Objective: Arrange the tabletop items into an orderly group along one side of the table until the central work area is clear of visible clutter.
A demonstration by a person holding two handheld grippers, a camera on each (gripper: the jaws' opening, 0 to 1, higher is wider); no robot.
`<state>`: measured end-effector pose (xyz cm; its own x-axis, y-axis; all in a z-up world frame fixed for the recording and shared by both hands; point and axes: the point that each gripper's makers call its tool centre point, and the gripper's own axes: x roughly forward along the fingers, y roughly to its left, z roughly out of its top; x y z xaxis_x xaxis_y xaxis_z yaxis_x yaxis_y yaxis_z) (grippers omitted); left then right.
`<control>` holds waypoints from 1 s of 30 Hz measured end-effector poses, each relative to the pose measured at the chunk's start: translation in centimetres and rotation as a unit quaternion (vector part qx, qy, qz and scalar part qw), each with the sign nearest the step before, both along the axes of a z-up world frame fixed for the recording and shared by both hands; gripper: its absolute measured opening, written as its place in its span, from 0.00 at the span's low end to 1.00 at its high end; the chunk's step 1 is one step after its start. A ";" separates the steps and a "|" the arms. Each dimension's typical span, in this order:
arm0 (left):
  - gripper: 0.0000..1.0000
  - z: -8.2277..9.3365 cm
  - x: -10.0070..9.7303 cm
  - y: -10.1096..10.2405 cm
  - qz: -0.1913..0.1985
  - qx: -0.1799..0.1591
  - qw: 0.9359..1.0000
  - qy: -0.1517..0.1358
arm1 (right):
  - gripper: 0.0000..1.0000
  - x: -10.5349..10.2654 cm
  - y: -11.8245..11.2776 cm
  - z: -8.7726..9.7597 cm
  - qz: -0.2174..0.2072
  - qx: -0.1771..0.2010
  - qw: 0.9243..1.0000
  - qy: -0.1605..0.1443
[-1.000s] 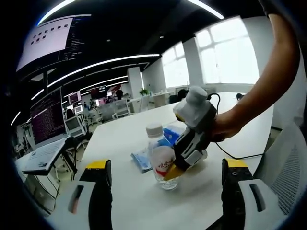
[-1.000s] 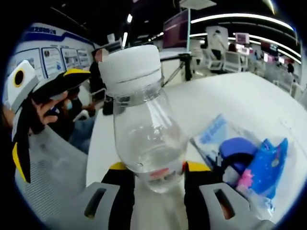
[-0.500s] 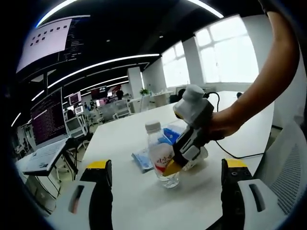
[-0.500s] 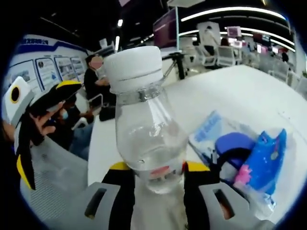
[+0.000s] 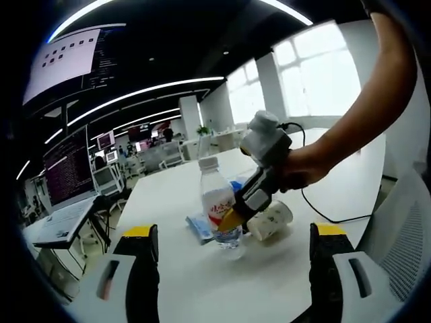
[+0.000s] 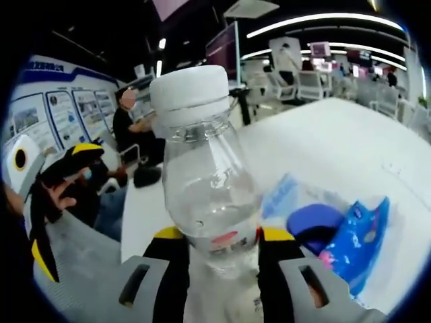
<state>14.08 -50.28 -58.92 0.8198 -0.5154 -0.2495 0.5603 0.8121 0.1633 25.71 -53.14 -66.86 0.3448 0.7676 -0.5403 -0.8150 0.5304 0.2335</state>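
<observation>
Clearly the right hand-held gripper (image 6: 215, 252) clamps the bottle (image 6: 209, 188); left gripper view adds a tipped paper cup (image 5: 271, 221)

Bottle (image 6: 210, 195) clear glossy plastic, white matt cap; table (image 5: 222, 276) smooth white; blue packets (image 6: 353, 235) shiny film.

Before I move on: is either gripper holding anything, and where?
The right gripper clamps the water bottle around its labelled body; the left gripper is open, empty.

An open-plan office. Long ceiling light strips (image 5: 145, 91), rows of desks with monitors (image 5: 104, 138), office chairs (image 6: 306, 84) and wall posters (image 6: 30, 111) show it, beside large windows (image 5: 316, 77).
</observation>
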 end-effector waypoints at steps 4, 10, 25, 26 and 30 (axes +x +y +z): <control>0.93 0.0 0.0 0.0 0.000 0.000 1.000 -0.001 | 0.35 0.3 0.5 0.6 -0.004 0.006 1.000 -0.001; 0.94 0.0 0.0 -0.1 -0.003 0.002 1.000 -0.001 | 0.35 0.7 1.4 1.0 0.001 0.010 1.000 -0.005; 0.94 0.0 0.3 0.4 0.012 0.006 1.000 -0.006 | 0.35 3.6 2.5 2.4 0.001 0.014 1.000 -0.020; 0.94 0.1 0.3 0.5 0.015 0.007 1.000 -0.008 | 0.35 3.8 2.6 2.6 0.000 0.015 1.000 -0.022; 0.94 0.2 0.4 0.9 0.025 0.002 1.000 -0.012 | 0.35 4.9 2.9 3.3 0.000 0.017 0.999 -0.029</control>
